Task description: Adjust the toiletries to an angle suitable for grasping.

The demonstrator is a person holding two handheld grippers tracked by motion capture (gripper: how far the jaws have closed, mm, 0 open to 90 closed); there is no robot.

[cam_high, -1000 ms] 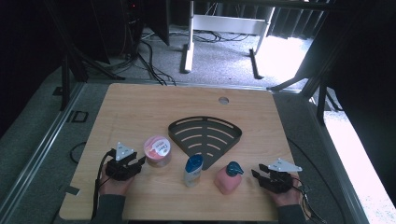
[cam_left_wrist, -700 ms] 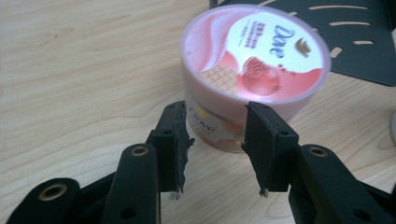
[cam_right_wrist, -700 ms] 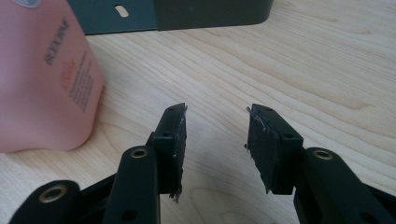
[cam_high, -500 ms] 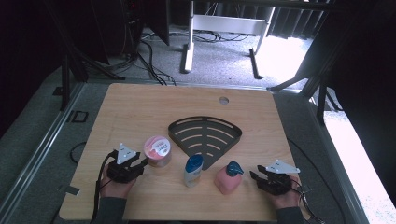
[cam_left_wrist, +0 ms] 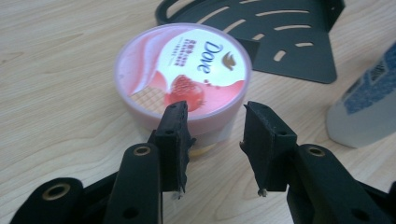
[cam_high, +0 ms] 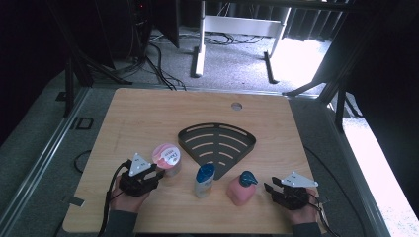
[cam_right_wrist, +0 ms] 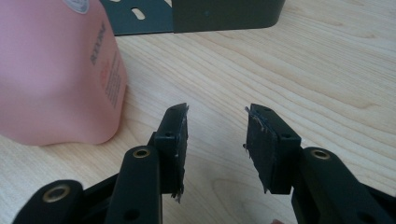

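Left gripper (cam_left_wrist: pixel 212 140): jaws open, nothing between them, tips just short of the near wall of the pink Dove tub (cam_left_wrist: pixel 183 77). Against the high view from a second ago, the left hand has crept a little closer to the tub; tub itself hasn't shifted. I read that as the approach to a grasp, contact not made yet. The tub looks wider than the present jaw gap, so a wider opening or a rim pinch seems likely.

Right gripper (cam_right_wrist: pixel 217 140): jaws open and empty over bare desk (cam_right_wrist: pixel 303 70), the pink bottle (cam_right_wrist: pixel 56 74) off to their left, not touching. In the high view that hand sits about where it was a second ago, so it looks idle.

Outward: the tub sits at the near-left of the desk, close beside the black slotted corner rack (cam_high: pixel 217 143) but apart from it. The white bottle with blue cap (cam_high: pixel 204 178) stands between tub and pink bottle.

Hard to make out: the tub's base behind the left jaw, the white bottle cut off at the left gripper view's right edge, the pink bottle's top cropped in the right gripper view, small label text unreadable.
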